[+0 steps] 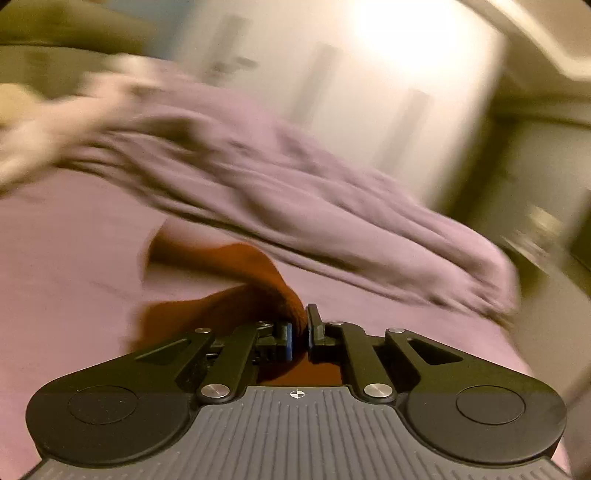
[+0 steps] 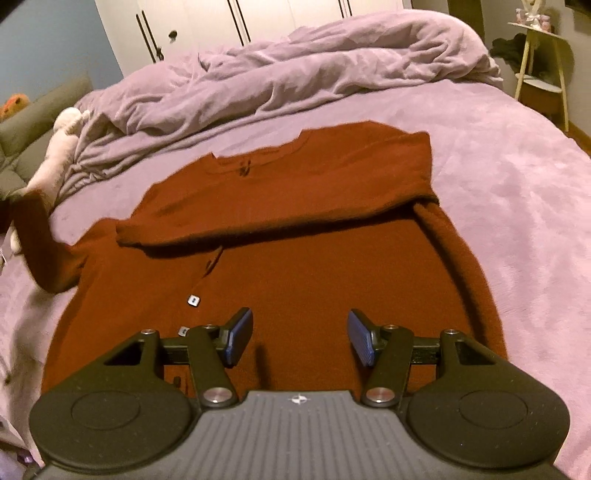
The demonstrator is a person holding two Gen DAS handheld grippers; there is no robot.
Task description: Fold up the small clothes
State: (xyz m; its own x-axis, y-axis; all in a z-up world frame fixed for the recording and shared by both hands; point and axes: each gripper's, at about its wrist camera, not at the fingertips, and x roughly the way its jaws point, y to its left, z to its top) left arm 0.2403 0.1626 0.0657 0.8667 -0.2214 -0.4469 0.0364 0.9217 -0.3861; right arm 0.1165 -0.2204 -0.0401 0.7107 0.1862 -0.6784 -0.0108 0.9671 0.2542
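A dark red cardigan (image 2: 295, 266) lies flat on the purple bed cover (image 2: 517, 206), with its right sleeve (image 2: 280, 218) folded across the chest. Its left sleeve (image 2: 40, 243) is lifted off the bed at the far left. My left gripper (image 1: 300, 332) is shut on that sleeve's cuff (image 1: 258, 288); the left wrist view is blurred by motion. My right gripper (image 2: 300, 336) is open and empty, hovering above the cardigan's lower part near its hem.
A crumpled purple duvet (image 2: 295, 70) is heaped along the bed's far side. A pale stuffed toy (image 2: 62, 144) lies at the left edge. White wardrobe doors (image 2: 207, 26) stand behind, and a small side table (image 2: 539, 74) stands at the far right.
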